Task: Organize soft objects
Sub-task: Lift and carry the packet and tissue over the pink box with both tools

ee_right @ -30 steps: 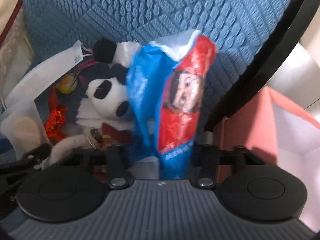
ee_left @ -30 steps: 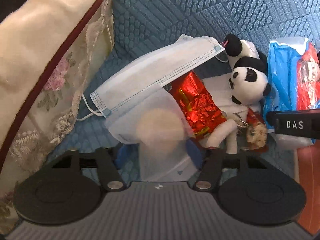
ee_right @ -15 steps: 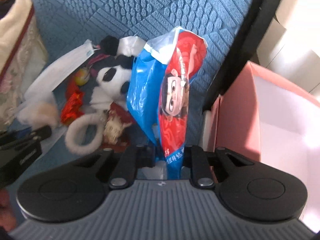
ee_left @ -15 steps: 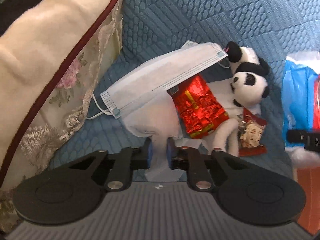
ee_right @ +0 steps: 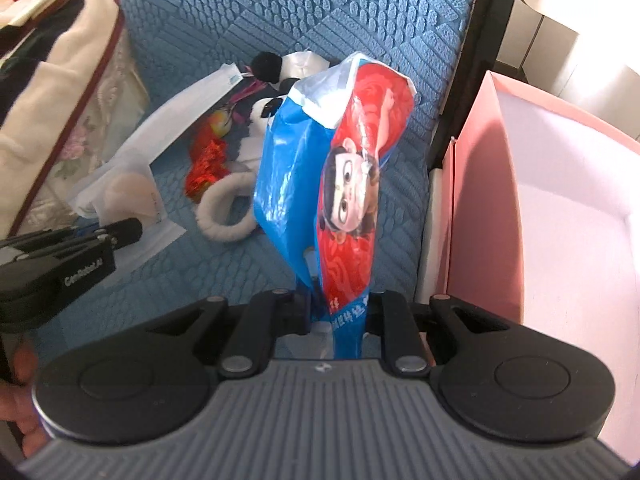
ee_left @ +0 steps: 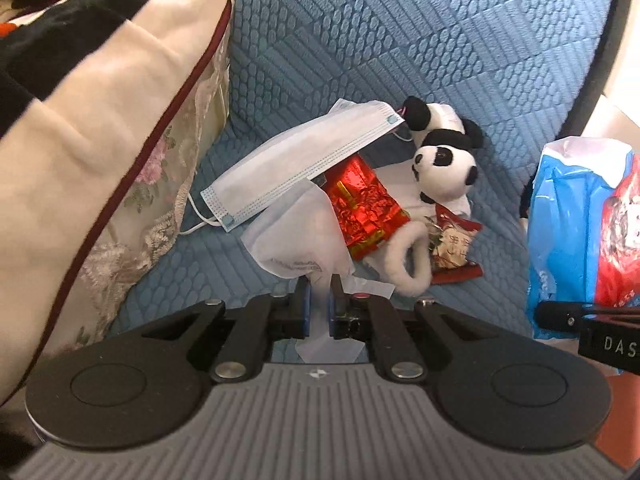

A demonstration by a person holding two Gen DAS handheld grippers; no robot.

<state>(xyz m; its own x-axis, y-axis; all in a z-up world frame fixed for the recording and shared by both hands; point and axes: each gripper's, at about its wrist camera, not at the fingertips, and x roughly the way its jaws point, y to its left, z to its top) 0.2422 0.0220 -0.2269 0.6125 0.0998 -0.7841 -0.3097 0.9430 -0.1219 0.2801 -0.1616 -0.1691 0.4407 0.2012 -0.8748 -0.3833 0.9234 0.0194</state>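
My left gripper (ee_left: 319, 308) is shut on the edge of a translucent white packet (ee_left: 296, 240) that holds a round pad. A pale blue face mask (ee_left: 296, 164) lies draped over the packet's far end. Beside them on the blue quilted seat (ee_left: 400, 40) lie a red foil packet (ee_left: 364, 208), a panda plush (ee_left: 444, 168) with a white loop (ee_left: 404, 264), and a small snack packet (ee_left: 452, 248). My right gripper (ee_right: 340, 308) is shut on a blue and red snack bag (ee_right: 332, 184), which hangs upright above the seat. The bag (ee_left: 576, 232) also shows at the right of the left wrist view.
A floral cushion with a dark red trim (ee_left: 100, 152) fills the left side. An open pink box with a white inside (ee_right: 540, 200) stands to the right of the seat's black frame (ee_right: 472, 60). A person's hand (ee_right: 20, 420) holds the left gripper.
Both grippers' jaws have shut, the left on the white packet, the right on the snack bag. The packet's end is pulled up and back; the bag is lifted off the pile toward the pink box.
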